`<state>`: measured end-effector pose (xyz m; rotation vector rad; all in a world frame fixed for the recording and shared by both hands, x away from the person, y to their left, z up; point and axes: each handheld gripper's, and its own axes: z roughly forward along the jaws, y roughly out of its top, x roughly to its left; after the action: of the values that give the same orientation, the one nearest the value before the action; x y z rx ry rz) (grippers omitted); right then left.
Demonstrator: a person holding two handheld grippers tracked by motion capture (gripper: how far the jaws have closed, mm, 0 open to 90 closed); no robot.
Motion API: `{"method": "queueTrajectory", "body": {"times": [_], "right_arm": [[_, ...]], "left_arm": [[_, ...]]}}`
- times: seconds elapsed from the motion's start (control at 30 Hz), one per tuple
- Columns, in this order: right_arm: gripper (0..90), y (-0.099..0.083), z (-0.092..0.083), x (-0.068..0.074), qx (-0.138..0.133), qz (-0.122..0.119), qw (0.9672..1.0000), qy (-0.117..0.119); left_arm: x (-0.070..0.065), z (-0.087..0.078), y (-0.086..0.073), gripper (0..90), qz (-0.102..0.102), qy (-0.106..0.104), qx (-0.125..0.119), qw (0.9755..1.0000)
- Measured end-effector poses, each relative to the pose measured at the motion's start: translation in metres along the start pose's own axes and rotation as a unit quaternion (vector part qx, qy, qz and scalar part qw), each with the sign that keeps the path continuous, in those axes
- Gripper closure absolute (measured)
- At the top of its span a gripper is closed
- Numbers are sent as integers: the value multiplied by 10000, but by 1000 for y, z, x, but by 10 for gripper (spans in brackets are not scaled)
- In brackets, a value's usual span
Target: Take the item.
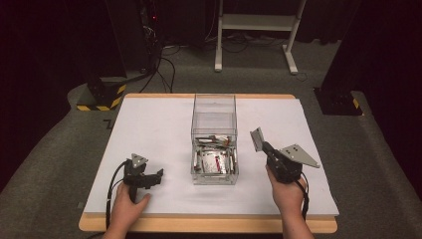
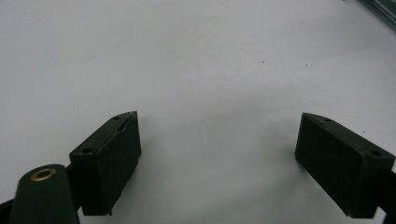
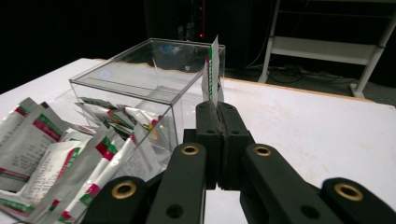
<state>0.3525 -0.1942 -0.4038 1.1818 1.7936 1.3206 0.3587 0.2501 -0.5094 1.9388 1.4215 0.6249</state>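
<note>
A clear plastic box (image 1: 193, 149) stands mid-table, with several silver sachets (image 1: 214, 160) marked red and green heaped in its near half. Just right of the box, my right gripper (image 1: 265, 148) is shut on one sachet (image 1: 257, 139) and holds it upright by its lower edge. In the right gripper view that sachet (image 3: 212, 70) sticks up from the closed jaws of the right gripper (image 3: 217, 108), with the box (image 3: 154, 93) and its sachets (image 3: 70, 154) to the left. My left gripper (image 1: 158, 174) rests on the table at the near left. Its jaws stand wide open over bare white surface, nothing between them (image 2: 218, 128).
The white mat (image 1: 149, 129) covers a wooden table (image 1: 209, 225) whose edge runs close to both hands. Beyond it are grey carpet, a white desk frame (image 1: 256, 25), cables and a black stand with a yellow-striped foot (image 1: 102, 97).
</note>
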Motion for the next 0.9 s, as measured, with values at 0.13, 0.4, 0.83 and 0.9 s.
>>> {"method": "queueTrajectory", "body": {"times": [0.13,0.4,0.83,0.9], "right_arm": [[897,-3,6,-4,53,11,10000,-54],[899,-9,18,-13,182,76,9997,-141],[899,-19,37,-24,417,154,9986,-276],[899,-20,39,-25,439,160,9985,-283]], "left_arm": [[0,0,0,143,-1,1,-3,10000],[0,0,0,143,1,-1,0,10000],[0,0,0,143,2,1,0,10000],[0,0,0,143,2,1,0,10000]]}}
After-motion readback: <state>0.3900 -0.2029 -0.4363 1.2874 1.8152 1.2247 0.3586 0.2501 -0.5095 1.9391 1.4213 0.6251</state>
